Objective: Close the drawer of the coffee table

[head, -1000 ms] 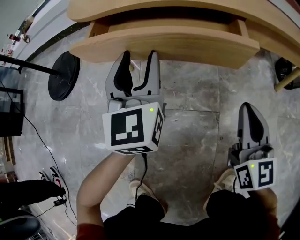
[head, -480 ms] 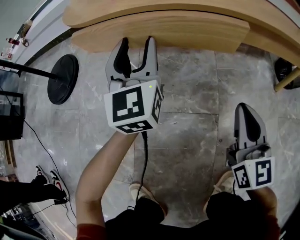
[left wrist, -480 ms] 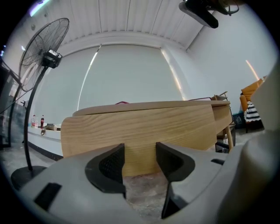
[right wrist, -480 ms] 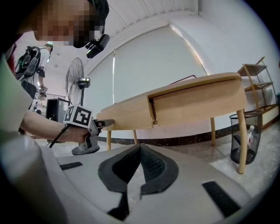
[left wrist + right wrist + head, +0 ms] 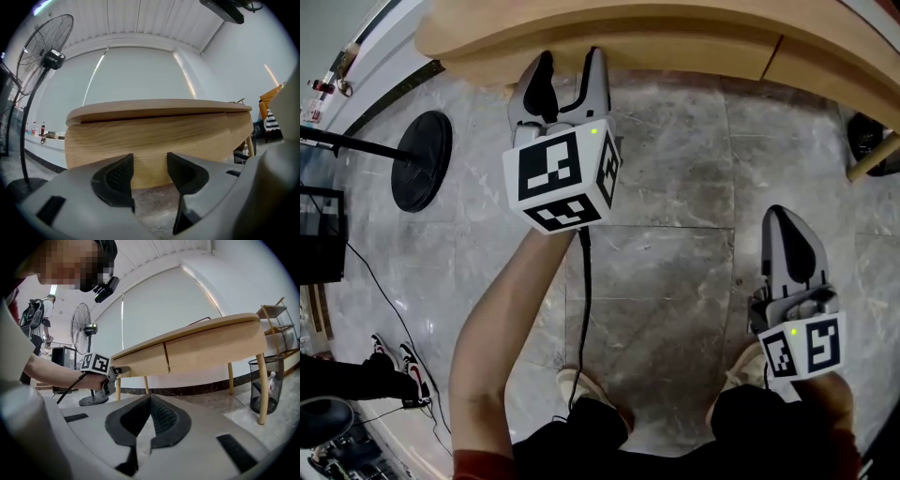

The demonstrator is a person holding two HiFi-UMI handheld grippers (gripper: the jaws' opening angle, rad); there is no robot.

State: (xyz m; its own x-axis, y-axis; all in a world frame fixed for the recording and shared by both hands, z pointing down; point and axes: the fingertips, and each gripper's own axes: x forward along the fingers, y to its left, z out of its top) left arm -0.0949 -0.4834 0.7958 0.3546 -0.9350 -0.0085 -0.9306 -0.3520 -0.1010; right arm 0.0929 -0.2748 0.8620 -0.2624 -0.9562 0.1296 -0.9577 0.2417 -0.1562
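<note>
Two jaws of the left gripper, top centre, stand apart, tips at the drawer, which sits flush in the table; right gripper, lower right, is clenched empty over the floor

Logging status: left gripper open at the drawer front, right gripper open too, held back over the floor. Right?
Not quite: the right gripper is shut, jaws together on nothing, as the right gripper view shows. The left gripper is open at the drawer front, and the right one is back over the floor.
</note>
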